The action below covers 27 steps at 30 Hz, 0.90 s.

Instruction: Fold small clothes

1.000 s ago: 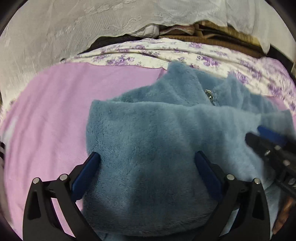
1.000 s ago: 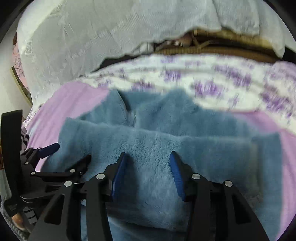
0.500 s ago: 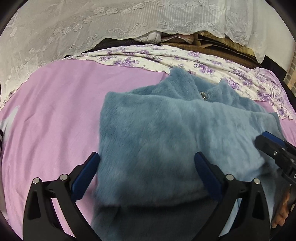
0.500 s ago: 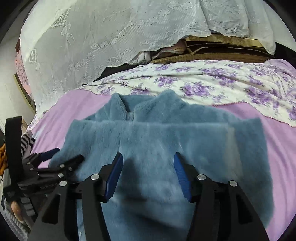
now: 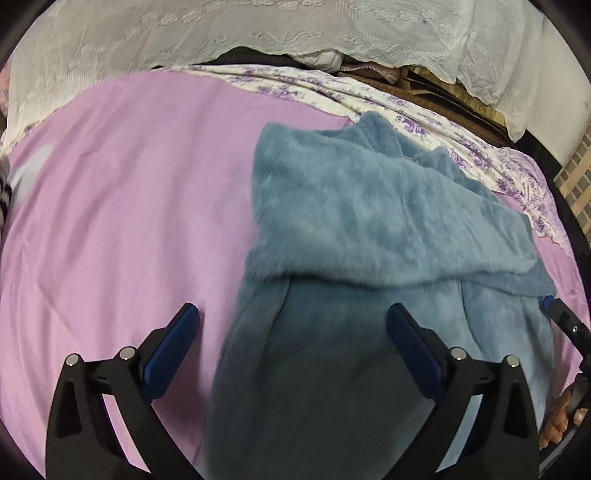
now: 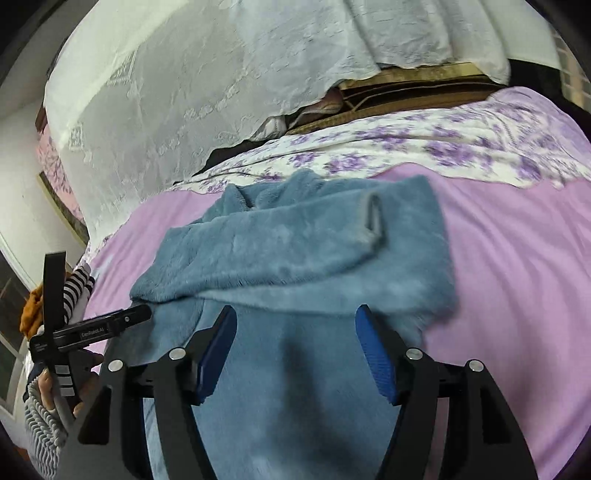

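A fluffy blue fleece garment (image 5: pixel 369 229) lies on the pink bed sheet (image 5: pixel 129 203), its sleeve folded across the body. It also shows in the right wrist view (image 6: pixel 295 251). My left gripper (image 5: pixel 291 332) is open and empty, held above the garment's lower left part. My right gripper (image 6: pixel 295 343) is open and empty, above the garment's lower middle. The right gripper's tip shows at the right edge of the left wrist view (image 5: pixel 557 314); the left gripper shows at the left of the right wrist view (image 6: pixel 96 328).
A purple floral cover (image 6: pixel 406 147) lies beyond the garment. A white lace cloth (image 5: pixel 295 33) drapes over the headboard area. Striped and orange clothes (image 6: pixel 70 291) sit at the bed's left edge. Pink sheet (image 6: pixel 517 277) lies right of the garment.
Both grippers have pulled back and risen from the garment. The folded sleeve now lies flat across the body, farther from the fingers.
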{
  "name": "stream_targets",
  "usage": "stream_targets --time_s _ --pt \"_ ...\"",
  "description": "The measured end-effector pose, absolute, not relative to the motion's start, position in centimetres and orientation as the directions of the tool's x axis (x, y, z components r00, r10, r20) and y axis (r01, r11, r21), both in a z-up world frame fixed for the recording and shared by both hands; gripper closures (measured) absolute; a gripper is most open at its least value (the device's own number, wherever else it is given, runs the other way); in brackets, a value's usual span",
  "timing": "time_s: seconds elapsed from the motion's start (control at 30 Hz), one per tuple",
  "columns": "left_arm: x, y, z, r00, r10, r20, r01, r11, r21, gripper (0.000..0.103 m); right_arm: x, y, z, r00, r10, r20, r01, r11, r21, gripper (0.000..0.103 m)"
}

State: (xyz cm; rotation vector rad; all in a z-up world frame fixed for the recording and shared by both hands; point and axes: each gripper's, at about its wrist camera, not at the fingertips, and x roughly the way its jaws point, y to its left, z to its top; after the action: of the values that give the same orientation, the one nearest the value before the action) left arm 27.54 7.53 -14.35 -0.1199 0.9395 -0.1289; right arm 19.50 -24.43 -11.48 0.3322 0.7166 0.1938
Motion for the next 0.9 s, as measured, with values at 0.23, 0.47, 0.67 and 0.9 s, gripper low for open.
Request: stream_targets --time_s 0.23,0.47,0.67,0.9 --pt "23.9 8.5 -14.8 0.577 -0.185 -0.796 0.073 0.982 -0.175 0.004 16.3 -26.2 -12.0 0.748 0.28 -0.602 -0.043 0.925 0.377 0.036" --pt "21.3 9.7 -15.4 0.55 -0.244 -0.799 0.092 0.968 -0.232 0.004 13.7 -27.6 -12.5 0.755 0.287 -0.59 -0.03 0.913 0.406 0.036" --pt "19.4 9.8 -15.6 0.539 -0.278 -0.795 0.131 0.96 -0.247 0.004 13.0 -28.7 -13.8 0.721 0.322 -0.614 -0.006 0.888 0.46 0.036" --pt "18.0 10.5 -15.8 0.511 -0.386 -0.768 0.186 0.922 -0.34 0.004 11.6 -28.7 -14.5 0.691 0.38 -0.615 -0.041 0.87 0.492 0.036"
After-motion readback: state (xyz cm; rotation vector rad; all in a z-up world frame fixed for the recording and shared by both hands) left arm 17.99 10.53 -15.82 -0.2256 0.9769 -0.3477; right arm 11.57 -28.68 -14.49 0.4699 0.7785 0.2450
